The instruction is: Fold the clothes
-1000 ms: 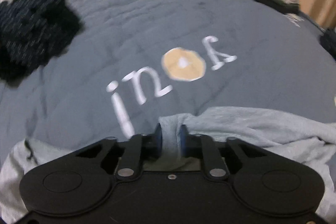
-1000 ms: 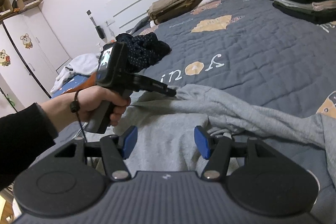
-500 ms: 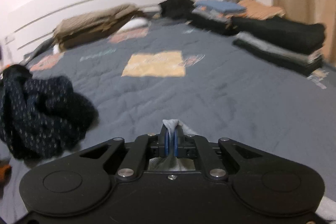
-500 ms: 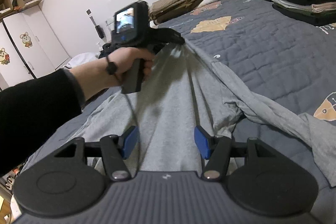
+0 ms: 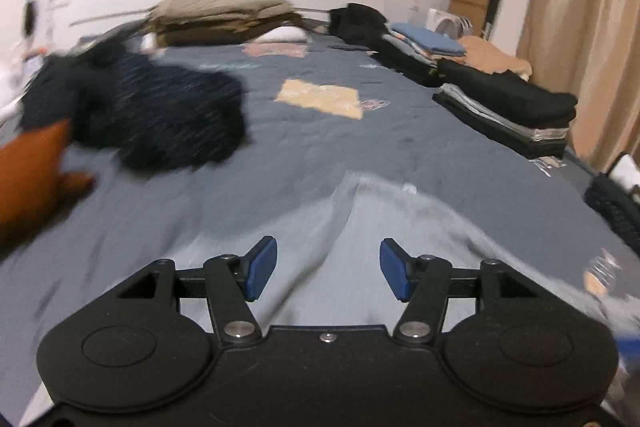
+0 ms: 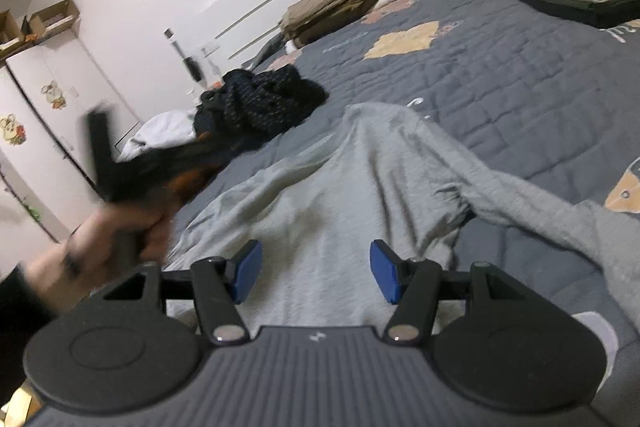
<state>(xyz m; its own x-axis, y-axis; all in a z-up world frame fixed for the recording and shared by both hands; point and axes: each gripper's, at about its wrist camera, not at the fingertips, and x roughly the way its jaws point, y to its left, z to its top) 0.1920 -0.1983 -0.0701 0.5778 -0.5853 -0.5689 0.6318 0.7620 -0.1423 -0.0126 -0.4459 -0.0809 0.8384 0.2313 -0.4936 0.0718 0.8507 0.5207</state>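
grey garment [image 6: 352, 211] | flat on quilt [image 6: 520, 75] | quilt lettering unreadable

Grey garment [image 6: 344, 211]: soft matt knit cloth. Bedcover [image 6: 520, 83]: quilted matt fabric. Tongs [image 5: 327, 269]: matt black plastic, blue pads.

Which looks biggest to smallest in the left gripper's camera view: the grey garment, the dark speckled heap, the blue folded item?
1. grey garment, though it lies nearest the camera.
2. dark speckled heap.
3. blue folded item, far off, so its true size is unsure.
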